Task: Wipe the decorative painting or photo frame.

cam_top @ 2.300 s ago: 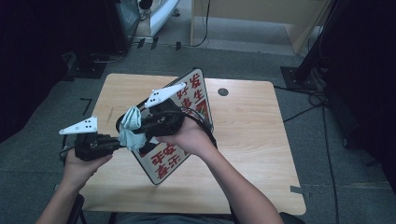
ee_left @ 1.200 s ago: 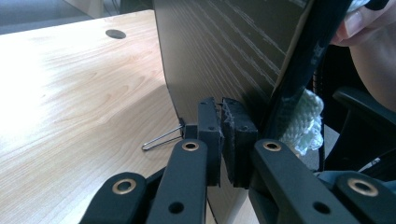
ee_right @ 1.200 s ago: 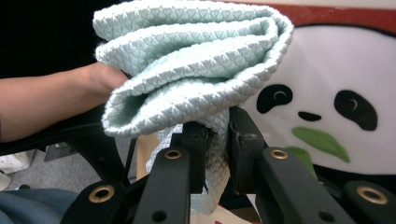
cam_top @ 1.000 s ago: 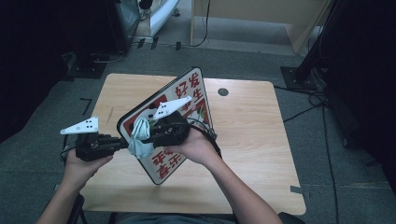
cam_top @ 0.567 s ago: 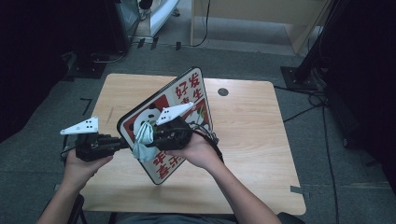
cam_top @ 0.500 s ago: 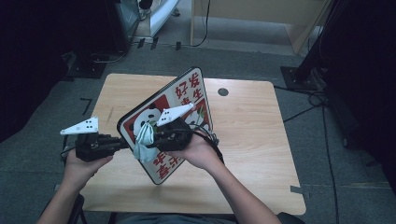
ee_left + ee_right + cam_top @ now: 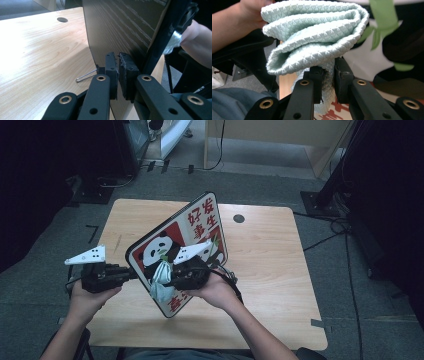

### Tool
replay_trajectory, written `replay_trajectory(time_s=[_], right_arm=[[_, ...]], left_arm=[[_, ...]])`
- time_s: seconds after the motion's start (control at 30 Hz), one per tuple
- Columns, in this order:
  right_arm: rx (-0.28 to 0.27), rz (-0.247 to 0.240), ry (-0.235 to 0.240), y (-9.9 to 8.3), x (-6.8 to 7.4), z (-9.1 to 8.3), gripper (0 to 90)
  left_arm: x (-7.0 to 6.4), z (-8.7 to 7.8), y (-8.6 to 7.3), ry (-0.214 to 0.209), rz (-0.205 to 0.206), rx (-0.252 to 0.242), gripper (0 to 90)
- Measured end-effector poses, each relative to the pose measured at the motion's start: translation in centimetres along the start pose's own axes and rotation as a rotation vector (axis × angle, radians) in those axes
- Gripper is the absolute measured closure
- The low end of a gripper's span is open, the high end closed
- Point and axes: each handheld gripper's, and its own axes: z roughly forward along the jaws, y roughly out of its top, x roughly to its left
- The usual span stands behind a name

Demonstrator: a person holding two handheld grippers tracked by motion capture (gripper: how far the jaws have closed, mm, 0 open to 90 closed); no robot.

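High view: a person at a wooden table holds a panda-printed board tilted up on its edge near the middle of the tabletop, its printed face turned toward the right gripper. The left gripper pinches the board's left edge; in the left gripper view its jaws are pressed onto the thin edge of the board, whose dark wood-grain back rises ahead. A bent wire clip lies on the tabletop just behind that edge. The right gripper's jaws are clamped on a folded pale-green cloth, and the cloth rests against the lower part of the printed face, below the panda picture.

Judging by this, the work is wiping the board, and it looks mid-way: the cloth is on the lower-middle of the face, while the upper half with its red characters and the far corner are yet to be passed over. Whether the surface under the cloth is clean cannot be told.
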Motion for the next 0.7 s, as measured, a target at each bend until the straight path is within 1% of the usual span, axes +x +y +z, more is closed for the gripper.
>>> replay_trajectory(time_s=[0.33, 0.5, 0.7], right_arm=[[0.024, 0.014, -0.001, -1.8, -0.2, 0.6, 78.9], [0.022, 0.021, -0.004, -2.7, -0.3, 0.9, 78.9], [0.032, 0.031, 0.0, -3.5, -0.4, 1.3, 78.8]], left_arm=[[0.0, 0.1, 0.0, -0.002, -0.002, -0.006, 86.0], [0.0, 0.1, -0.1, -0.003, -0.004, -0.007, 85.7], [0.0, 0.0, -0.1, 0.0, -0.005, -0.007, 85.8]])
